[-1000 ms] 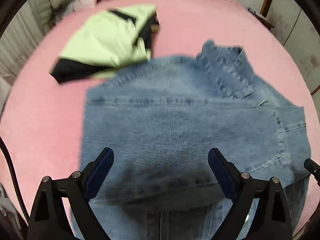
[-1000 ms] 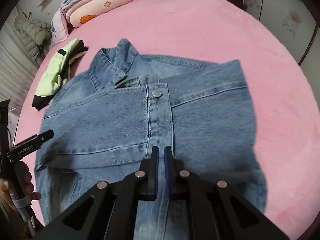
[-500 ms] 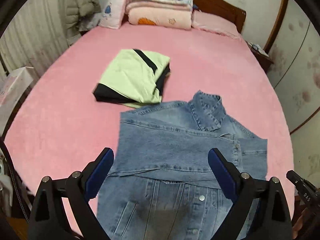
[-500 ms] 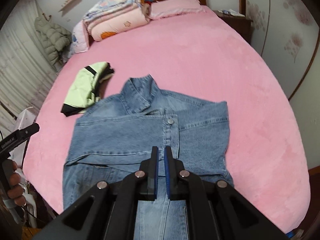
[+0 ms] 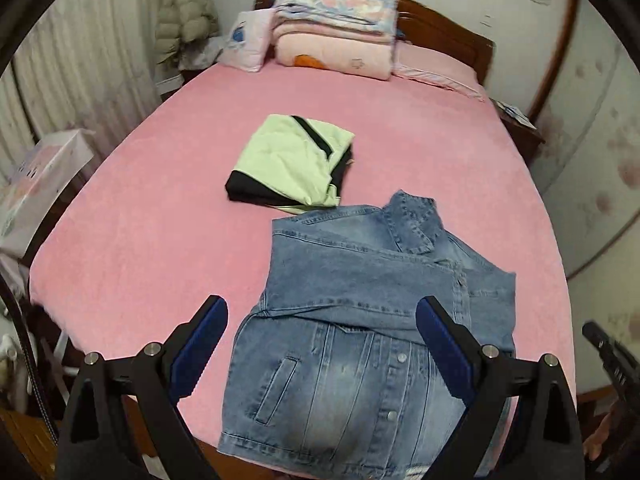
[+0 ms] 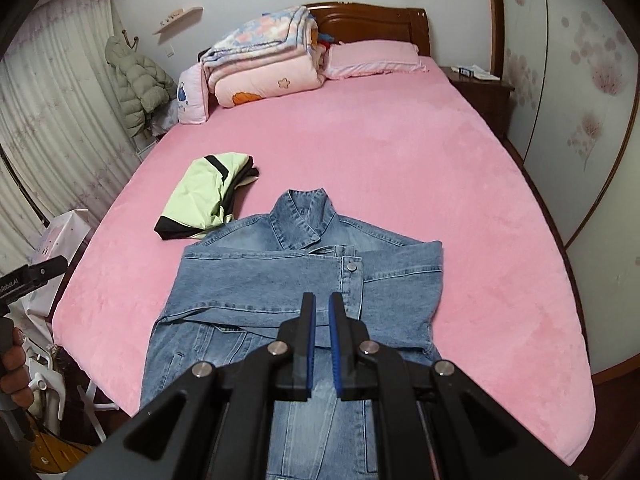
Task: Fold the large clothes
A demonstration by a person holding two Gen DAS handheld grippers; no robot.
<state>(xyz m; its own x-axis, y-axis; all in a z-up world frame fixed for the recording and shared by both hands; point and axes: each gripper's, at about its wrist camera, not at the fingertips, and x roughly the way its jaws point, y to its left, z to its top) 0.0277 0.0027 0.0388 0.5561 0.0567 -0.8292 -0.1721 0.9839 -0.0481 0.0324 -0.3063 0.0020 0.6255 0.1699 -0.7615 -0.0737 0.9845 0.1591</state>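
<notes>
Filling most of the room, the wide bed with its pink plush cover [image 6: 400,168] runs from the dark wooden headboard [image 6: 372,20] down to the near edge, and most of its right half and middle lie bare and open. Against the headboard sits a stack of folded pink and floral quilts [image 6: 264,68] with a pink pillow [image 6: 372,58] beside it. The blue denim jacket [image 6: 280,280] lies front up at the near end of the bed, collar pointing toward the headboard, both sleeves folded across the chest, its hem hanging over the near edge. Its left shoulder just touches a folded light-green and black garment [image 6: 200,196], which rests nearer the left side of the bed. The left gripper [image 5: 320,340] hangs above the jacket's lower half with its blue-padded jaws spread wide and nothing between them. The right gripper [image 6: 322,336] is also above the jacket, its jaws drawn almost together with only a narrow slit, holding no cloth.
</notes>
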